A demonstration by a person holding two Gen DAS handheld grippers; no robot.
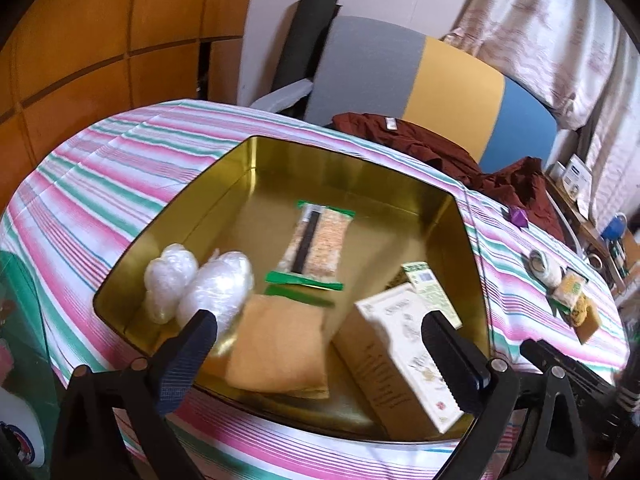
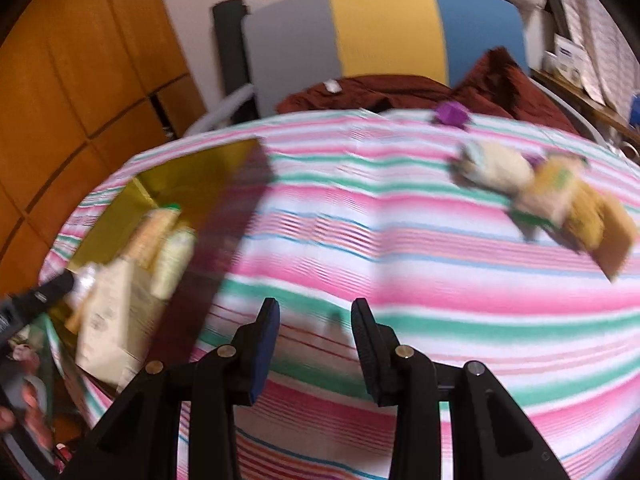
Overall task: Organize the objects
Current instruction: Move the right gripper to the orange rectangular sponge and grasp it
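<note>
Gold square metal tin [image 1: 256,168] on striped worktop [image 2: 400,248] – holds white carton [image 1: 404,356], tan pouch [image 1: 280,344], two clear-wrapped bundles [image 1: 192,284], snack bar [image 1: 316,244]. Loose snack packets [image 2: 556,200] far right, unsorted. Left gripper [image 1: 320,356] over tin, fingers wide, empty. Right gripper [image 2: 316,332] – fingers narrow, empty. Likely step: fetch next packet; needs wider spread.

A gold tin [image 1: 256,160] sits on a pink, green and white striped cloth [image 1: 120,168].

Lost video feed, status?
Left gripper open over gold tin. Right gripper empty, jaws part open. Snack pile outside tin. Path clear.
</note>
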